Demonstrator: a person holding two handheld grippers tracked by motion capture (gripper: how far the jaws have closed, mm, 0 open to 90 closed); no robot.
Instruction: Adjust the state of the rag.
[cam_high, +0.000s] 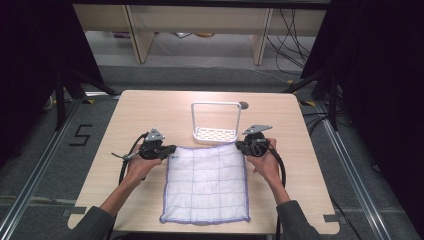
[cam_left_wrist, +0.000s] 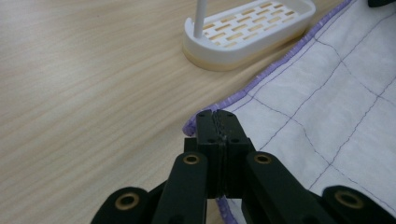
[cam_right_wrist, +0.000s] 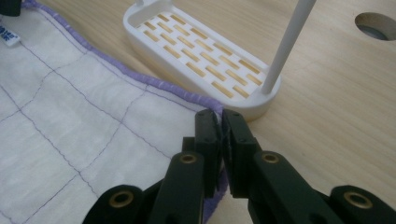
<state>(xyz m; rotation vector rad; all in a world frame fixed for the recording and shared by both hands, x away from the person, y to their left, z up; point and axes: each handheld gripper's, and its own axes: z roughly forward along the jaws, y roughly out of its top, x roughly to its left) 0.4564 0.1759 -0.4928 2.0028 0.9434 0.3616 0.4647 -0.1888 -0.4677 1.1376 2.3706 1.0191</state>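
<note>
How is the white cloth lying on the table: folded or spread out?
Spread out: the cloth lies flat in one layer, its full stitched grid visible.

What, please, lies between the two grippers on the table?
In the high view, the far edge of the white cloth spans from left gripper to right gripper; each is shut on a corner.

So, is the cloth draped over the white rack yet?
No, the cloth lies flat on the table beside the white rack.

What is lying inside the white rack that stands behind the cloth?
Nothing lies in the white rack: its slotted floor is bare, with wood showing through the slots. The cloth edge reaches its near rim; whether it touches cannot be told.
</note>
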